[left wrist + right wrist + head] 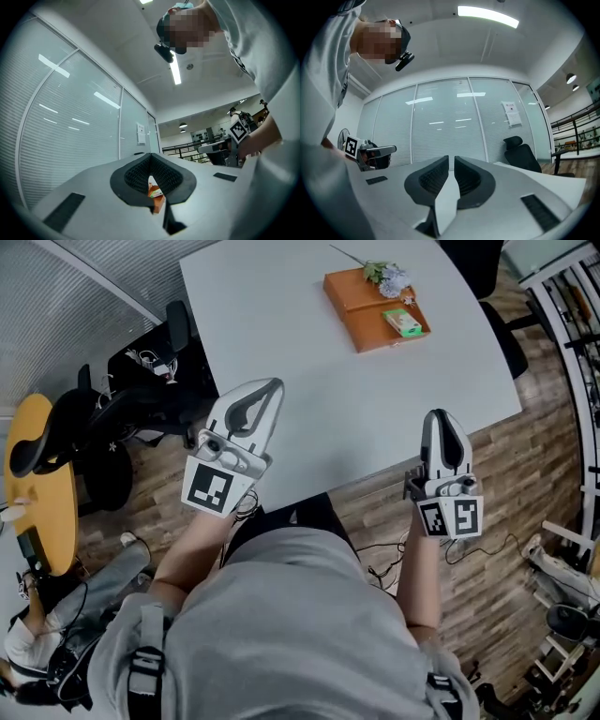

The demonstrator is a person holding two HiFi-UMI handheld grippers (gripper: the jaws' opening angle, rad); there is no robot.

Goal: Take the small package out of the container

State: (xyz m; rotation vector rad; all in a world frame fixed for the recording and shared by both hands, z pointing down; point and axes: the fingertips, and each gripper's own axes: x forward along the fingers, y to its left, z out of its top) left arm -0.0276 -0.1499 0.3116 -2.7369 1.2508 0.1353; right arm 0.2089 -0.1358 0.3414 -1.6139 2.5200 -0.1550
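An orange container (pixel 352 296) lies at the far side of the white table (pixel 281 324). In its right end rests a small green and white package (pixel 402 322), and a sprig of flowers (pixel 386 276) lies on its far end. Both grippers hover over the table's near edge, well short of the container. My left gripper (pixel 270 388) (pixel 151 157) is shut and empty, and a strip of the orange container (pixel 158 200) shows beyond its jaws. My right gripper (pixel 442 416) (pixel 451 161) stands open by a narrow gap with nothing in it.
Black office chairs (pixel 122 399) and a yellow round table (pixel 42 474) stand left of the white table. Wood floor (pixel 525 484) runs along the right, with another black chair (pixel 520 154) by the glass wall (pixel 450 122). The person's body fills the near side.
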